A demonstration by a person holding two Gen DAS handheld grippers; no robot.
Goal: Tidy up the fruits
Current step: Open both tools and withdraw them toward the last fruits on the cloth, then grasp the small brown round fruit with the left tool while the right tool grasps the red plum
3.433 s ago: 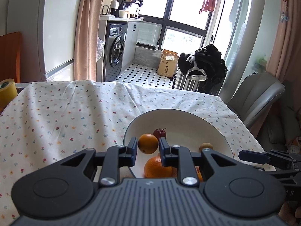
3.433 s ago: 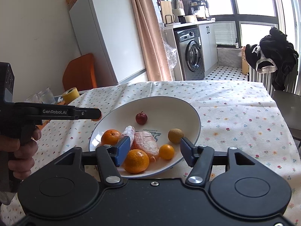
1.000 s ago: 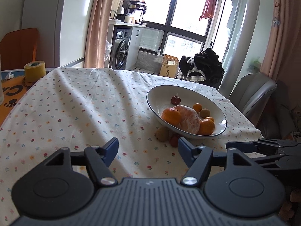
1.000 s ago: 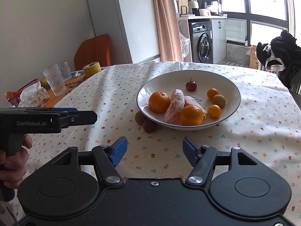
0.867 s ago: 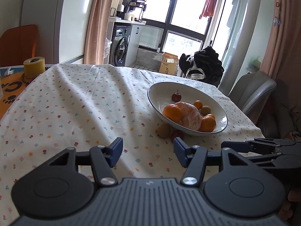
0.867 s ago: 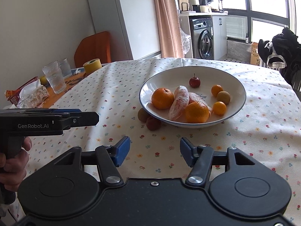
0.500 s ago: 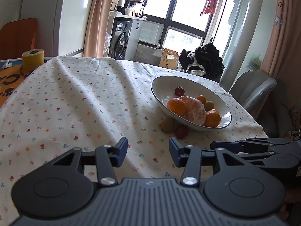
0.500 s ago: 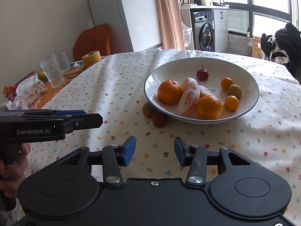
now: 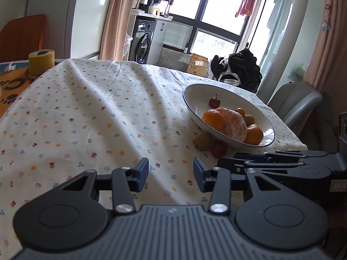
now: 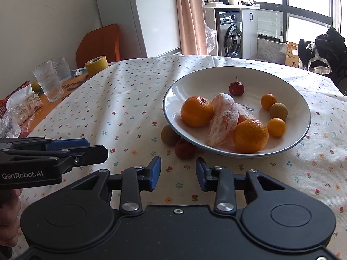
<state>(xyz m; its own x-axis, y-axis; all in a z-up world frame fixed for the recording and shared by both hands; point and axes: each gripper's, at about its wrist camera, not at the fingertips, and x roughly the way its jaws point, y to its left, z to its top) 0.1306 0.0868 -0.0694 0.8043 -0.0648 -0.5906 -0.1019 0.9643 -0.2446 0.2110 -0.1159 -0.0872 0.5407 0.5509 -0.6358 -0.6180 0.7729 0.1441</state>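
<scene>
**Status: Two Fruits Outside the Bowl, Both Grippers Empty**

The table [image 10: 134,91] carries a flowered cloth, which gives soft, slightly rumpled footing; I judge round fruit rolls little on it.

The bowl [image 10: 282,80] sits toward the far right of the table. It holds two oranges, a peeled citrus in plastic wrap [image 10: 223,119], three small round fruits and a small red apple [image 10: 236,88]. I take the bowl as the collection point, since most fruit already lies in it.

I hold the right gripper [image 10: 178,173] low over the cloth, aimed at the bowl's near rim. Its jaws stand partly open and grip nothing. The left gripper [image 9: 171,174] sits beside it, likewise partly open and empty, pointing past the bowl's left side.

Two fruits lie on the cloth, tucked against the bowl's near-left rim: a brown one [image 10: 170,134] and a red one [image 10: 184,149], touching each other. The red one is just ahead of the right gripper, so I judge it the next pick. The overhanging rim may obstruct a finger.
</scene>
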